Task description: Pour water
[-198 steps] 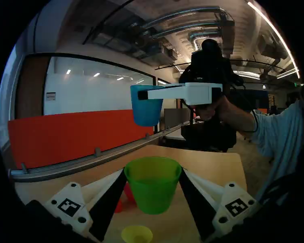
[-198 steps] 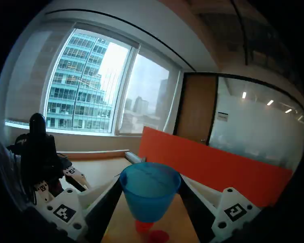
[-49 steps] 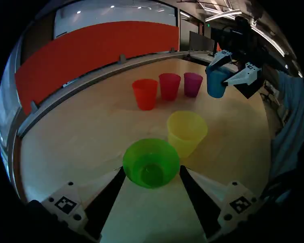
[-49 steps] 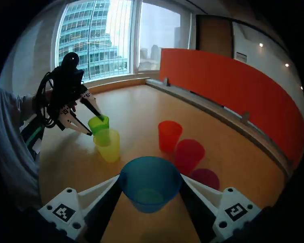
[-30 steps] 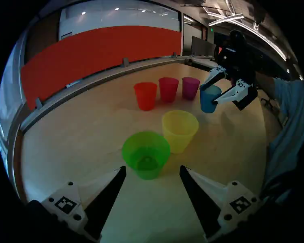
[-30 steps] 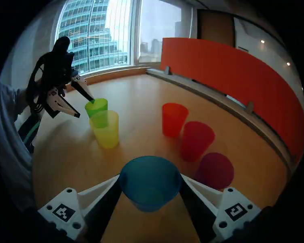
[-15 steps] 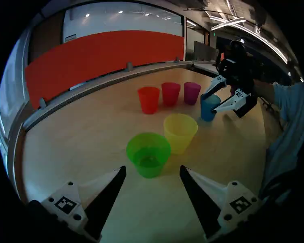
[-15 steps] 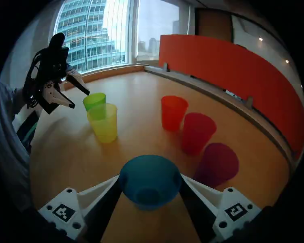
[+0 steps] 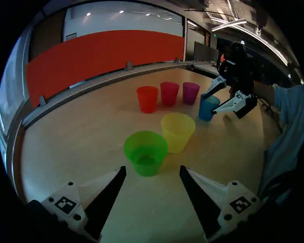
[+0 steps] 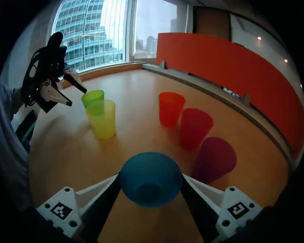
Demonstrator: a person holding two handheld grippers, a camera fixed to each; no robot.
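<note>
A green cup [image 9: 146, 153] stands on the wooden table [image 9: 71, 133] just ahead of my left gripper [image 9: 152, 170], whose fingers are open and apart from it. A yellow cup [image 9: 177, 131] stands right behind it. Farther right, a blue cup [image 9: 208, 107] rests on the table with my right gripper [image 9: 213, 104] around it. In the right gripper view the blue cup [image 10: 150, 184] sits upright between both fingers of my right gripper [image 10: 150, 182], which touch its sides. The left gripper [image 10: 78, 98] hovers open beside the green cup [image 10: 92, 98] and yellow cup [image 10: 101, 117].
An orange-red cup [image 9: 147, 98], a crimson cup [image 9: 169, 93] and a purple cup [image 9: 190, 92] stand in a row at the back. The purple cup [image 10: 215, 158] is close to the blue one. An orange partition [image 9: 103, 52] borders the table's far edge. A sleeve [image 9: 290, 121] is at the right.
My left gripper let go of the green cup and drew back a little. My right gripper brought the blue cup down beside the purple one; both have hardly moved in the last half second.
</note>
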